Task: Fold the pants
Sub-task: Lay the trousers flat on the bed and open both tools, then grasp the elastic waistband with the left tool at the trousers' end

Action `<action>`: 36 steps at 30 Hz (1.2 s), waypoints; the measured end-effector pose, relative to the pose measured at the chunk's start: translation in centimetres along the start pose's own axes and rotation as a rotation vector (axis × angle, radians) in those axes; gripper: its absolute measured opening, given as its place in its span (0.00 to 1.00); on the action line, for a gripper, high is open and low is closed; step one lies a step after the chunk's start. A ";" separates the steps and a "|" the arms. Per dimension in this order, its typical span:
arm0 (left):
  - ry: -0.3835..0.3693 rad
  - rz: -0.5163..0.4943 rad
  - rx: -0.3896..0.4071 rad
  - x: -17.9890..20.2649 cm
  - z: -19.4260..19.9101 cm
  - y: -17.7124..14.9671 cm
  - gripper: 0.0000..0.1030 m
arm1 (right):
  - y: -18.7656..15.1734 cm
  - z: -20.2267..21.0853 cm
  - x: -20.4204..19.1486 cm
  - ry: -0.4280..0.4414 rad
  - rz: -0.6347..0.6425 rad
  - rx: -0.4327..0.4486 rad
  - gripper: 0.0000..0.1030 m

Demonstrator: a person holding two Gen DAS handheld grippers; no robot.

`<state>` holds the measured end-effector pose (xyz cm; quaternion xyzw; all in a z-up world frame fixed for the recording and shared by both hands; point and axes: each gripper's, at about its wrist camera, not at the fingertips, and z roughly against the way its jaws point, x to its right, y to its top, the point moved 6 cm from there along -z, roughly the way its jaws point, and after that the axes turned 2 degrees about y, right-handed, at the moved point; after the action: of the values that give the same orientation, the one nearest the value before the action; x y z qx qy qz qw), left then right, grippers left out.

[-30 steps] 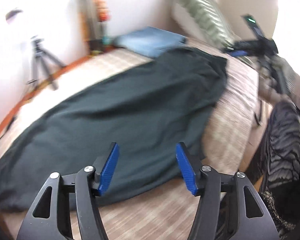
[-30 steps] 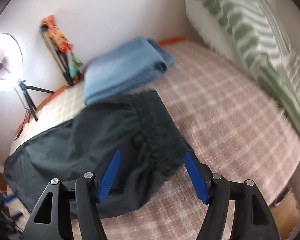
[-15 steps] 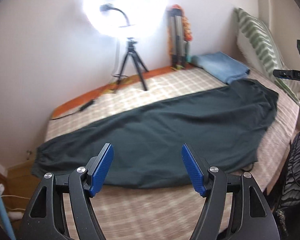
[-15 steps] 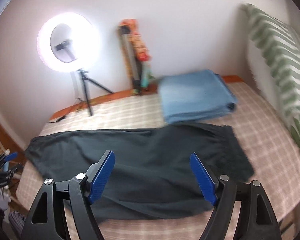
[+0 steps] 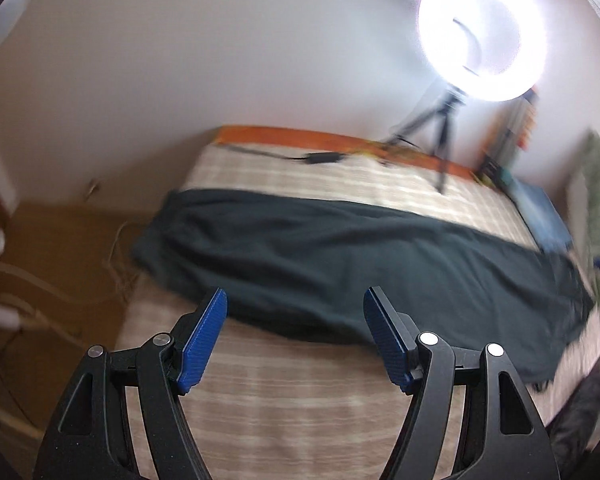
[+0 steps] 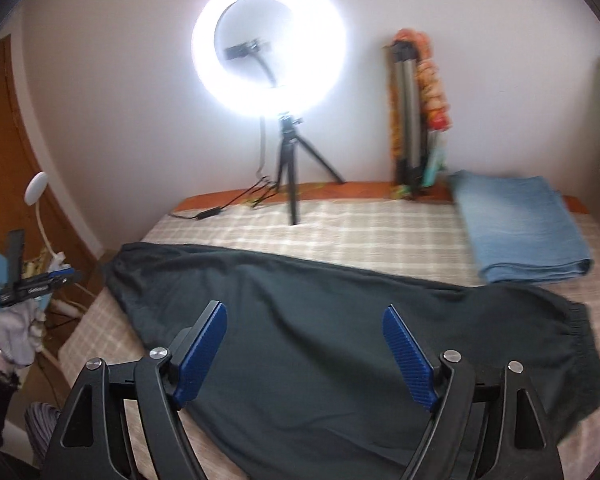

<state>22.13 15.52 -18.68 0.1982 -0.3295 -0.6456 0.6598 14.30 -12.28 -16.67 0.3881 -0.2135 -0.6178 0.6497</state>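
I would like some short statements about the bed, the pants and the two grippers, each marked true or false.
1. The dark pants lie spread out lengthwise on the checked bed. True.
2. The right gripper is clamped on the waistband. False: its jaws stand open and grip nothing.
3. A folded blue cloth lies on the bed beyond the pants. True.
4. The ring light is switched off. False: it glows brightly on its tripod.
5. The left gripper holds a pant leg. False: it is open and empty, with the pants lying beyond its fingertips.
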 end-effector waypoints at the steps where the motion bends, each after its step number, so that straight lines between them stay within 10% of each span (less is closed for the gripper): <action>1: 0.001 0.027 -0.005 -0.8 -0.3 0.0 0.69 | -0.1 -0.7 -0.5 0.011 0.006 -0.009 0.80; 14: -0.115 0.567 -0.090 -13.8 -7.4 1.3 0.70 | -1.7 -6.4 -6.0 0.078 0.111 -0.145 0.80; 36: -0.128 0.650 -0.110 -16.4 -14.1 0.2 0.65 | -1.6 -9.5 -5.5 0.068 0.059 -0.217 0.80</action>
<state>32.84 29.29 -31.37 0.0060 -0.3810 -0.4295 0.8187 19.64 -4.57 -22.52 0.3299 -0.1345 -0.6042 0.7127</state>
